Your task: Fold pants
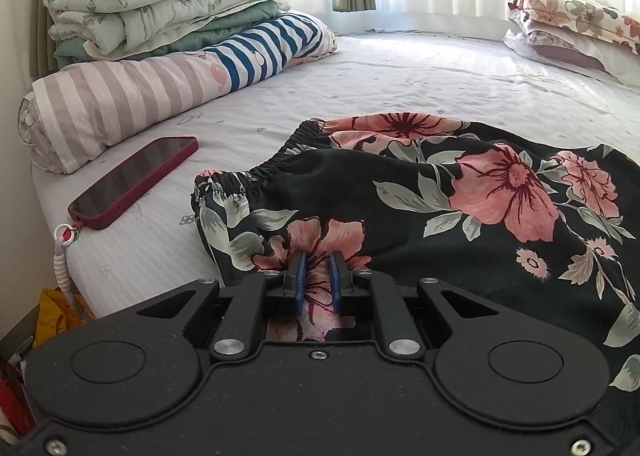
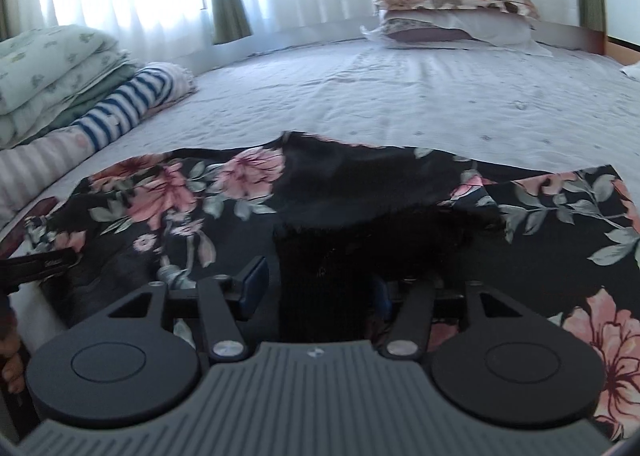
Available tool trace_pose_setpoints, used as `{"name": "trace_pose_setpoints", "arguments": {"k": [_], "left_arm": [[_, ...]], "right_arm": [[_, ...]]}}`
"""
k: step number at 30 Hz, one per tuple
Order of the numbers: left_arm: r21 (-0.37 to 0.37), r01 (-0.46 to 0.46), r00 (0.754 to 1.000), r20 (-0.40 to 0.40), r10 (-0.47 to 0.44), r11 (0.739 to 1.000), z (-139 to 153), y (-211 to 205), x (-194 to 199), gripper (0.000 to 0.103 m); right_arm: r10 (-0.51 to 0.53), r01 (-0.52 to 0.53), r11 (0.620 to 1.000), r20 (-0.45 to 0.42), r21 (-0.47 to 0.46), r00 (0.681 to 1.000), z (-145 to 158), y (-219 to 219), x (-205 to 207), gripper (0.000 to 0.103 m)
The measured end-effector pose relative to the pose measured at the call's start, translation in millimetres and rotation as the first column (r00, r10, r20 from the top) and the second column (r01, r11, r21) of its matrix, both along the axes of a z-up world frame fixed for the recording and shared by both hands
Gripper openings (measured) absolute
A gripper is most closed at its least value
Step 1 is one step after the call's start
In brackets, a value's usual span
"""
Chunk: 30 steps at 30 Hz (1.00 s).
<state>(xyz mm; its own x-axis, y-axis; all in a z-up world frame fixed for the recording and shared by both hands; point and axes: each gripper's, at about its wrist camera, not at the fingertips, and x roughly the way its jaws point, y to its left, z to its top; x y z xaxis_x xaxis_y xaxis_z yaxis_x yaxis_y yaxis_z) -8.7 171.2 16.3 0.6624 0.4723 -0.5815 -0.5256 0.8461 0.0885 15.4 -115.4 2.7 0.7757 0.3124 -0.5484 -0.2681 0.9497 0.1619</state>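
Note:
Black pants with pink flowers and grey-green leaves (image 1: 460, 207) lie on the bed, elastic waistband (image 1: 256, 171) to the left. My left gripper (image 1: 318, 276) is shut on the near edge of the pants, a fold of flowered cloth pinched between its blue pads. In the right wrist view the pants (image 2: 320, 195) spread across the bed. My right gripper (image 2: 316, 284) is wide open, with a bunched dark fold of the pants lying between its fingers. The right finger is mostly hidden by cloth.
A red phone (image 1: 136, 179) with a strap lies left of the waistband near the bed's edge. Folded quilts and striped bedding (image 1: 160, 39) are stacked at far left. Pillows (image 2: 452, 11) sit at the far right. A white patterned sheet (image 2: 400, 95) covers the bed.

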Motion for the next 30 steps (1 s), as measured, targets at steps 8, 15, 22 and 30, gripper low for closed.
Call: {"name": "trace_pose_setpoints", "arguments": {"k": [8, 15, 22, 30], "left_arm": [[0.003, -0.006, 1.0, -0.001, 0.006, 1.0, 0.2, -1.6, 1.1, 0.015], [-0.001, -0.009, 1.0, 0.003, 0.009, 1.0, -0.4, -2.6, 0.8, 0.015], [0.02, -0.008, 1.0, 0.007, 0.008, 1.0, -1.2, -4.8, -0.5, 0.015], [0.024, -0.006, 1.0, 0.011, 0.006, 1.0, -1.6, -5.4, -1.2, 0.015]], "right_arm": [[0.099, -0.1, 0.995, 0.017, 0.027, 0.995, 5.4, 2.2, -15.8, 0.089], [0.011, -0.013, 1.0, 0.074, 0.025, 0.997, 15.6, -13.2, -23.9, 0.091], [-0.188, 0.205, 0.964, 0.109, -0.169, 0.976, 2.0, -9.0, -19.5, 0.091], [-0.139, 0.171, 0.939, 0.126, -0.297, 0.982, -15.2, 20.8, -16.0, 0.091]]}}
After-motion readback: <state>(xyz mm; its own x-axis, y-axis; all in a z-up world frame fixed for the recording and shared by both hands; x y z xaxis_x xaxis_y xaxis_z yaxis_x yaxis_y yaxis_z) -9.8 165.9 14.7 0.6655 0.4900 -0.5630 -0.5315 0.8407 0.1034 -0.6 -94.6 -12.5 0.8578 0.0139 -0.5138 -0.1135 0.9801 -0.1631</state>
